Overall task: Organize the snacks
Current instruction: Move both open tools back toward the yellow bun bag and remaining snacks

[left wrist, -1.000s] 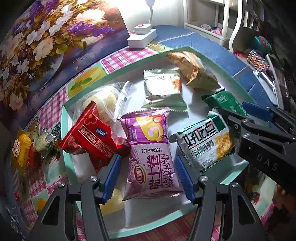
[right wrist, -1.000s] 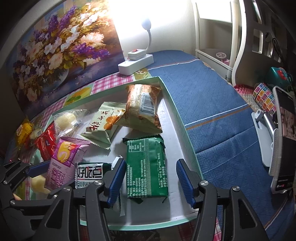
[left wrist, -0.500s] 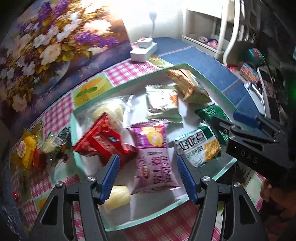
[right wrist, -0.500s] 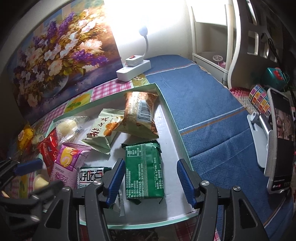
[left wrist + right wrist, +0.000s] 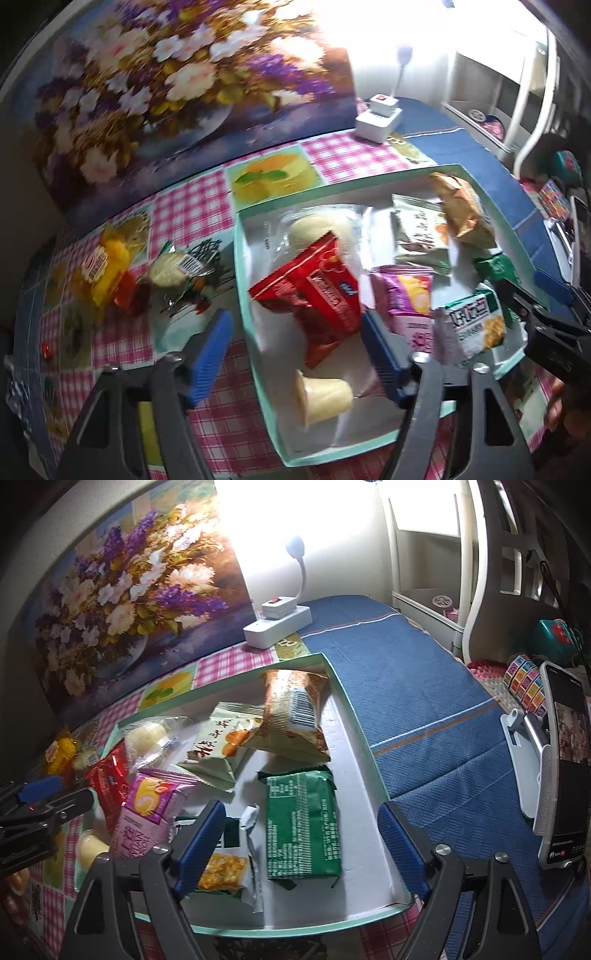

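Most snack packets already sit in my shallow mint-green cardboard tray (image 5: 258,354), both my left gripper (image 5: 295,345) and right gripper (image 5: 301,832) are opening with nothing held, and a yellow wrapped snack (image 5: 101,271) plus a clear-wrapped pastry (image 5: 171,267) wait outside on the checked cloth.

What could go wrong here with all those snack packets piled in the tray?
The red packet lies propped on other packets, so a nudge from the opening left tool could tip it. The yellow packet and the clear-wrapped snack sit outside the tray; carrying them over its raised rim might snag them.
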`<state>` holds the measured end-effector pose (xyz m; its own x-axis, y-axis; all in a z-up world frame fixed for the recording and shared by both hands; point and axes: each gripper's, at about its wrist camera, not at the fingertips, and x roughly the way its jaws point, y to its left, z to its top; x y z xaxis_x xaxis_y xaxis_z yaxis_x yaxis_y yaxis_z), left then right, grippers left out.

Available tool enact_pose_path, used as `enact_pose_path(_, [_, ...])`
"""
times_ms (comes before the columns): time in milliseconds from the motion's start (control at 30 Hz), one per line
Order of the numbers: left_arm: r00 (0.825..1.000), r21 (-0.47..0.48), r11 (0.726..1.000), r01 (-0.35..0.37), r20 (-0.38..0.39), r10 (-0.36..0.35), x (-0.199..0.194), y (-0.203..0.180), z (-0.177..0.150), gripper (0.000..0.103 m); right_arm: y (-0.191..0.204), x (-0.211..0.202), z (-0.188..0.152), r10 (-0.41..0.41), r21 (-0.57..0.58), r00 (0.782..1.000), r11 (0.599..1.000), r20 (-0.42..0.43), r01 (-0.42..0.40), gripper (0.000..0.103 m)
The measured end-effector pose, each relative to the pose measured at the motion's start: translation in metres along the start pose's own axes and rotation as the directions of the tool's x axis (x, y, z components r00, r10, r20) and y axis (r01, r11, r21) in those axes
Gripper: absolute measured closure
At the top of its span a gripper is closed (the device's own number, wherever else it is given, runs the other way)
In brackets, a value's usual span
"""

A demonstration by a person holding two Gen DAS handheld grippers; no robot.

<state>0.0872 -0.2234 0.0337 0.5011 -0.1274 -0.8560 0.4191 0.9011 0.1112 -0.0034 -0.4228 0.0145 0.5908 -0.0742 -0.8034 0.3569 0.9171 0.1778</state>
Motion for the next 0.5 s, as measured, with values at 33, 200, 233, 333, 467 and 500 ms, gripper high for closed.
enact_pose_path(33, [1.000, -0.007, 1.000, -0.009, 0.003, 0.009, 0.000, 0.002, 0.000, 0.018, 0.001, 0.000, 0.000, 0.003, -0.002, 1.000, 1.000, 0.002, -0.003, 0.014])
enact_pose_path(200, [0.999, -0.036, 0.998, -0.047, 0.013, 0.047, 0.001, 0.009, 0.000, 0.017, 0.004, -0.002, 0.000, 0.019, -0.010, 1.000, 1.000, 0.009, -0.019, 0.000])
enact_pose_path(233, [0.999, -0.045, 0.998, -0.049, 0.011, 0.050, 0.002, 0.011, 0.000, 0.016, 0.005, -0.002, 0.000, 0.022, -0.012, 1.000, 1.000, 0.013, -0.022, 0.000])
enact_pose_path(333, [0.998, -0.072, 0.996, -0.061, 0.008, 0.062, 0.004, 0.018, -0.002, 0.012, 0.008, -0.003, 0.000, 0.036, -0.019, 0.999, 0.999, 0.015, -0.036, 0.000])
enact_pose_path(467, [0.997, -0.083, 0.994, -0.077, 0.007, 0.078, 0.005, 0.025, -0.006, 0.012, 0.013, -0.004, -0.001, 0.058, -0.032, 0.998, 0.998, 0.021, -0.057, 0.000])
enact_pose_path(500, [0.997, -0.089, 0.993, -0.082, 0.005, 0.083, 0.006, 0.028, -0.007, 0.012, 0.015, -0.005, -0.001, 0.065, -0.039, 0.998, 0.997, 0.024, -0.064, 0.000])
